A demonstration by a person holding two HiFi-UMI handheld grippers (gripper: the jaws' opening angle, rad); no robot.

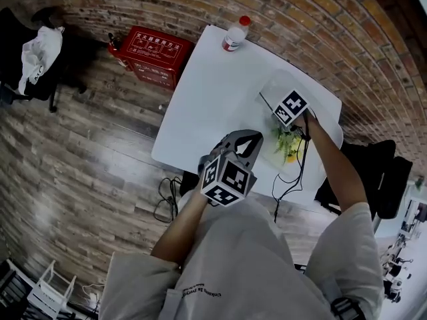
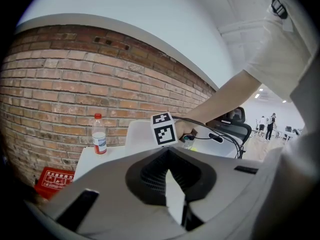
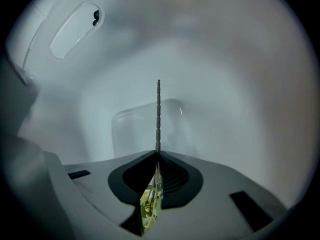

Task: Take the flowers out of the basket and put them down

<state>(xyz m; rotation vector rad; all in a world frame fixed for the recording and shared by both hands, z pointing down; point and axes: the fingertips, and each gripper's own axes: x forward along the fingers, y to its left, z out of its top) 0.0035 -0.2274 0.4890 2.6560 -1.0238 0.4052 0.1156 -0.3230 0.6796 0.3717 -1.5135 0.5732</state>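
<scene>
In the head view my right gripper (image 1: 291, 127) points down over the white basket (image 1: 273, 89) on the white table (image 1: 213, 92). Yellow-green flowers (image 1: 287, 145) hang just below it. In the right gripper view its jaws (image 3: 158, 151) are shut on the flowers (image 3: 151, 204), which show as a yellow-green sliver squeezed between the pads, while a thin segmented stem (image 3: 158, 114) sticks out ahead. The pale basket wall (image 3: 75, 31) with a handle slot fills the background. My left gripper (image 1: 252, 139) hovers at the table's near edge with its fingers drawn together and nothing in them.
A plastic bottle with a red cap (image 1: 235, 35) stands at the table's far corner. A red box (image 1: 155, 53) sits on the wooden floor by the brick wall. Black chairs stand at the right (image 1: 380, 172) and far left. Cables hang off the table's near edge.
</scene>
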